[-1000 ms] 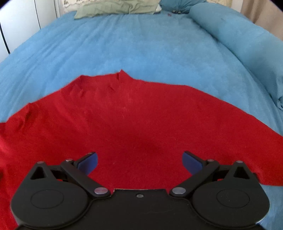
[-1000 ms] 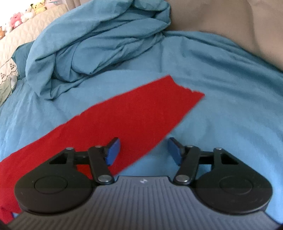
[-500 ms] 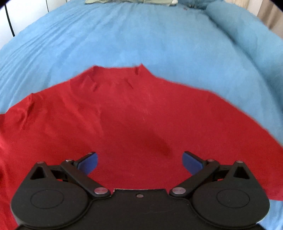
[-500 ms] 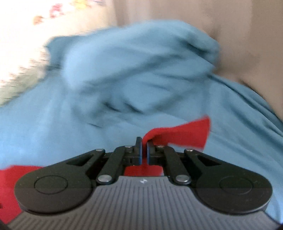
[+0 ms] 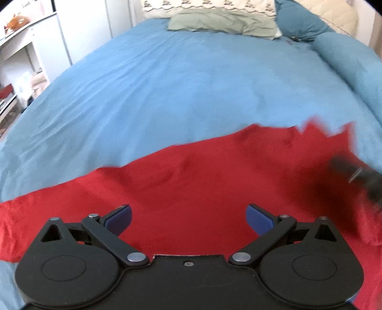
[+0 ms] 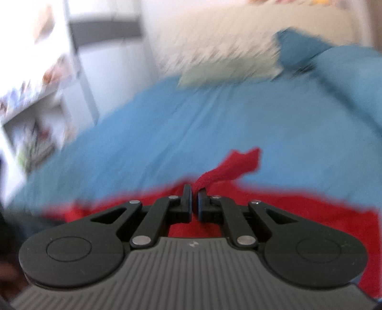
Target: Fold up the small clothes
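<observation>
Your right gripper (image 6: pixel 194 190) is clamped on a corner of the red garment (image 5: pixel 203 181), lifted above the rest, while your left gripper (image 5: pixel 188 215) hovers with fingers wide apart over the cloth's near part. The garment lies mostly flat on the blue bedspread (image 5: pixel 179 78), nearer you than the pillows (image 5: pixel 222 22). As I judge it, you're on a first fold, most folding remains.
</observation>
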